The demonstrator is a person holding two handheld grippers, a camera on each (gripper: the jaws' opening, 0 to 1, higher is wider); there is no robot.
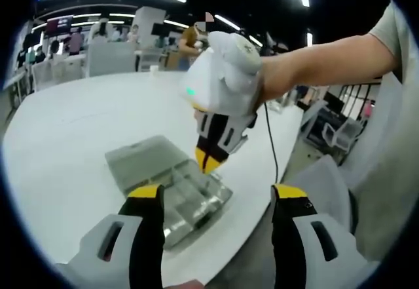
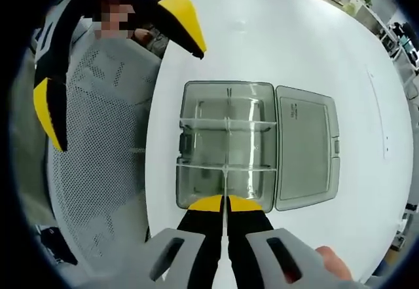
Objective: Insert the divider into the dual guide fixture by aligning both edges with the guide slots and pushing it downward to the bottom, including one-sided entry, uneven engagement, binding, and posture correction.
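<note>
Two grippers work over a white table (image 2: pixel 294 33), where a clear plastic box (image 2: pixel 226 146) lies near the edge with its lid (image 2: pixel 306 146) swung open flat beside it. Just off that edge stands a grey mesh chair (image 2: pixel 98 145).

Seen from the right gripper view, the box has thin clear cross walls, and the right gripper (image 2: pixel 226 203) hangs straight above its near end. Its yellow-tipped jaws are pressed almost together on a thin clear divider (image 2: pixel 226 177), held on edge and running along the box's middle line, down among the cross walls. How deep it sits I cannot tell.

From the left gripper view, a hand (image 1: pixel 268 79) holds that right gripper upright with its tips at the box. The left gripper (image 1: pixel 216 194) has its jaws wide apart, with nothing between them, hovering near the table edge short of the box.
</note>
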